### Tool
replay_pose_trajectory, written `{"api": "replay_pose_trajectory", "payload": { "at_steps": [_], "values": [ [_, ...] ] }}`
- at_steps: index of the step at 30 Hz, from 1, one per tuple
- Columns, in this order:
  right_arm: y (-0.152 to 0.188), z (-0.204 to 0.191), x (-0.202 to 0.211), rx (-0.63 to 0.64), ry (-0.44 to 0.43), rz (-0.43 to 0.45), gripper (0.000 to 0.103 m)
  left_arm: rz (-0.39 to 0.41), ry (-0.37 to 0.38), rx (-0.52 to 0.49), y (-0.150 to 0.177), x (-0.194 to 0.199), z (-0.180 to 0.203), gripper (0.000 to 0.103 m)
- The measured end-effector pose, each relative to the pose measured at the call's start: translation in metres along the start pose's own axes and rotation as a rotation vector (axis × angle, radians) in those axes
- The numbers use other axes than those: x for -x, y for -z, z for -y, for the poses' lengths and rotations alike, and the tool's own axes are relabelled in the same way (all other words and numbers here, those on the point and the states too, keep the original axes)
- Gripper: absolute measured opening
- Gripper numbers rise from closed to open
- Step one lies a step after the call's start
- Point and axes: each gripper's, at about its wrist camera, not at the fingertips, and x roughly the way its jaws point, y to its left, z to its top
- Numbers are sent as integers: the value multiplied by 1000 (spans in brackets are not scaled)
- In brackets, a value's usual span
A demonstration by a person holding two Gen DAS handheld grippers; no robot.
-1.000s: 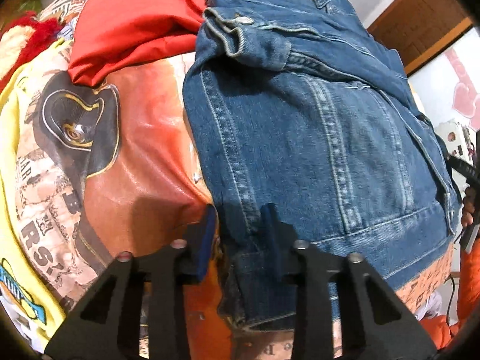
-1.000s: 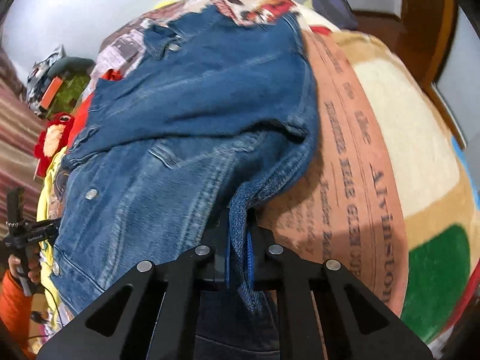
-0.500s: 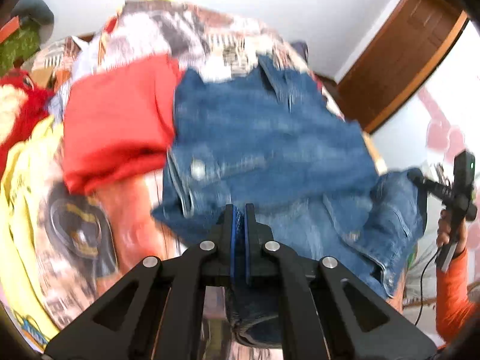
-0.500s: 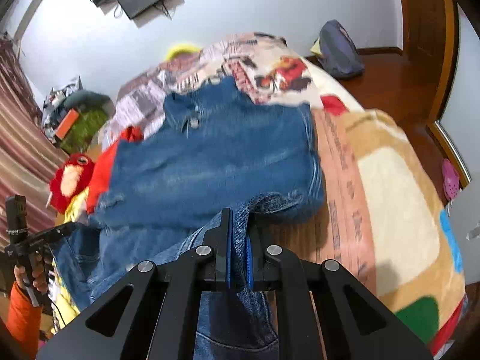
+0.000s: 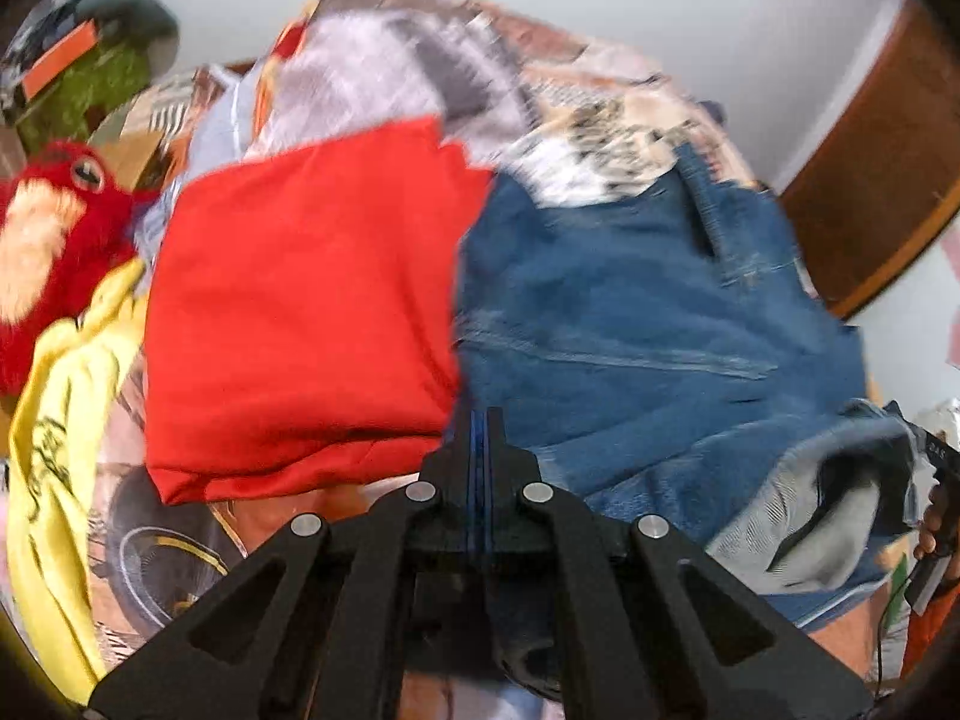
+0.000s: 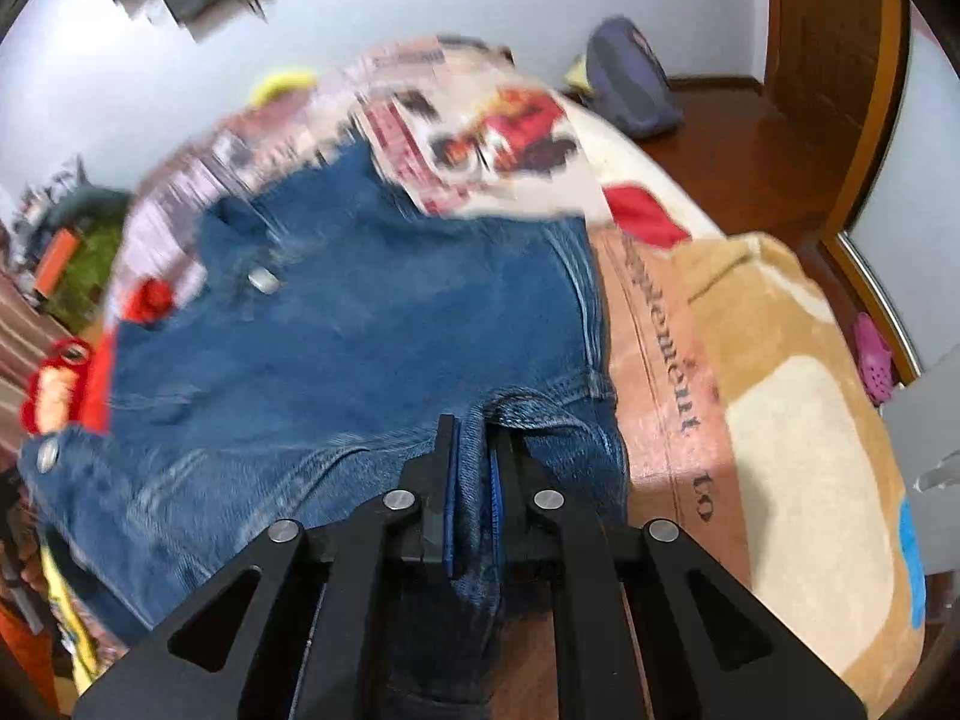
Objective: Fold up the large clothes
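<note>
At the far left of the left wrist view sits a red plush toy [image 5: 42, 252], then a folded red garment [image 5: 300, 312] on the bed [image 5: 576, 126]. Right of it lies the denim jacket [image 5: 630, 312], filling the frame's centre-right. The left tool [image 5: 479, 438] is pressed together; what it pinches cannot be told. In the right wrist view, the right tool [image 6: 477, 468] pinches the jacket's hem [image 6: 474, 516] at lower centre.

On the bed [image 6: 798, 450] before you, the denim jacket [image 5: 630, 324] lies on the printed blanket [image 6: 660, 372]. To its left, touching it, lies the folded shirt [image 5: 300, 312], and further left sits the plush toy [image 5: 48, 240]. Behind the bed, a backpack [image 6: 630, 84] rests on the floor [image 6: 750, 144].
</note>
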Motion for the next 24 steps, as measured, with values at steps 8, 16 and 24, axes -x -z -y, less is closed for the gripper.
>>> {"api": "replay_pose_trajectory", "payload": {
  "at_steps": [8,16,24],
  "values": [
    [0,-11,15,108,37,-42,17,-12,-7,-18,-1,17,-13,10],
    [16,-16,69,158,43,27,43,96,-10,-60,8,77,-11,45],
    [47,-14,101,183,87,68,57,32,3,-125,46,74,5,53]
  ]
}}
